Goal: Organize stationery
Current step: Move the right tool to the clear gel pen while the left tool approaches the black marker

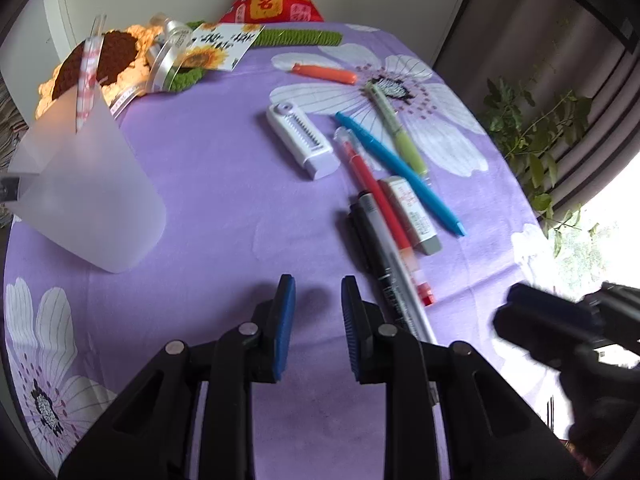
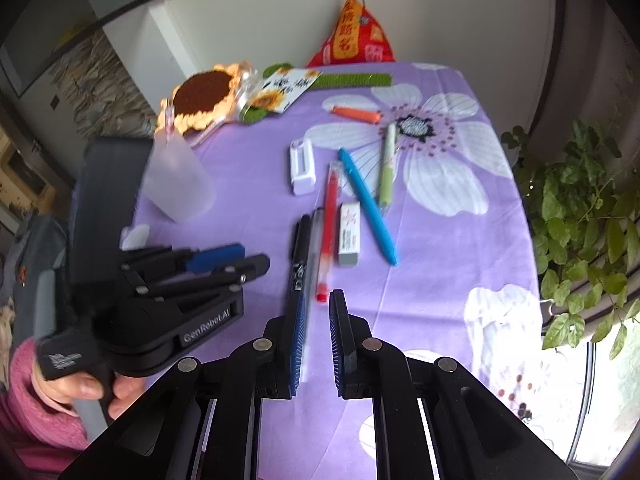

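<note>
On the purple flower-print tablecloth (image 1: 224, 208) the stationery lies scattered. A frosted translucent plastic cup (image 1: 92, 204) stands at the left, well apart from the pens, with a pink-patterned pen-like stick (image 1: 89, 76) in it. To the right of centre lie a blue pen (image 1: 400, 168), a red gel pen (image 1: 380, 208), a black marker (image 1: 374, 240) with a clear pen (image 1: 408, 292) just beside it, and a green pen (image 1: 396, 128). A white lilac-ended correction-tape case (image 1: 302, 140) sits left of them; a white sleeved eraser (image 1: 412, 216) lies between the red and blue pens; a small orange cap-like piece (image 1: 326, 73) rests farther back. The left gripper (image 1: 318, 308) hangs over bare cloth, its blue pads narrowly apart and gripping nothing. The right gripper (image 2: 318, 320) has its pads close together with nothing between them, just short of the marker's near end.
</note>
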### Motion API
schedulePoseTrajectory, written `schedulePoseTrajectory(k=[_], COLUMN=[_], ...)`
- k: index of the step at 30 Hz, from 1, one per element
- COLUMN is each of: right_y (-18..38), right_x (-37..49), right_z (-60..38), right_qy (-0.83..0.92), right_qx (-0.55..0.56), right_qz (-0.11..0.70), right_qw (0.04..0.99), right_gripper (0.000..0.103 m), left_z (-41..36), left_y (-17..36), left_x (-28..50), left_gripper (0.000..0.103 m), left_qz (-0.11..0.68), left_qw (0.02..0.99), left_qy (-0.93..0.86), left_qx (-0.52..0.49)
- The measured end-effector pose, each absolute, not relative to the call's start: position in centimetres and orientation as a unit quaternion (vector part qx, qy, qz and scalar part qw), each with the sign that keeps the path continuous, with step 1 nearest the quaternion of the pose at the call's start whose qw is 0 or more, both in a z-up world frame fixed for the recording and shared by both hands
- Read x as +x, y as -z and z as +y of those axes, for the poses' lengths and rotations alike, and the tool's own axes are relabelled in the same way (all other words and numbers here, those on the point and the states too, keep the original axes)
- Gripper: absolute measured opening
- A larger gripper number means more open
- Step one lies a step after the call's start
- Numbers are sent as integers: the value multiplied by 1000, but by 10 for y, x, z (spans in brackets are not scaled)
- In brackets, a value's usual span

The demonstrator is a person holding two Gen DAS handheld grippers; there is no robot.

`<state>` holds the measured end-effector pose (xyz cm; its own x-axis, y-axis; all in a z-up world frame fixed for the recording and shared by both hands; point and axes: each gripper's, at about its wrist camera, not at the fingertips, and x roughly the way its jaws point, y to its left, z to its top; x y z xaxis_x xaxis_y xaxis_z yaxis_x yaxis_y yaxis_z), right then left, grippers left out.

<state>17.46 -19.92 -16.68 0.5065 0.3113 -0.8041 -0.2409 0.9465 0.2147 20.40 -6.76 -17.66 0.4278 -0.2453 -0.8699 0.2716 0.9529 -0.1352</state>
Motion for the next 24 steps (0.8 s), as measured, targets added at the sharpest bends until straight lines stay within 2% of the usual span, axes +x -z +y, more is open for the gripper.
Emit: schedulePoseTrajectory(k=[7, 11, 15, 24], right_y=[184, 183, 186, 206], right_x=[173, 169, 170, 178], right_z=[-212, -213, -204, -181], right_qy=[-133, -134, -145, -153], right_qx=[54, 51, 40, 19], right_qz=[491, 489, 493, 518], right_qw=[859, 861, 857, 841], right_gripper=[11, 11, 11, 11], left_z=[-93, -97, -88, -67], left_y=[178, 181, 182, 178], left_x=[205, 209, 210, 207], left_gripper=[22, 26, 22, 22], left_qz=[512, 511, 515, 519], left_qw=[840, 841, 844, 843], left_qy=[179, 175, 140, 142], left_qx=[21, 28, 55, 21])
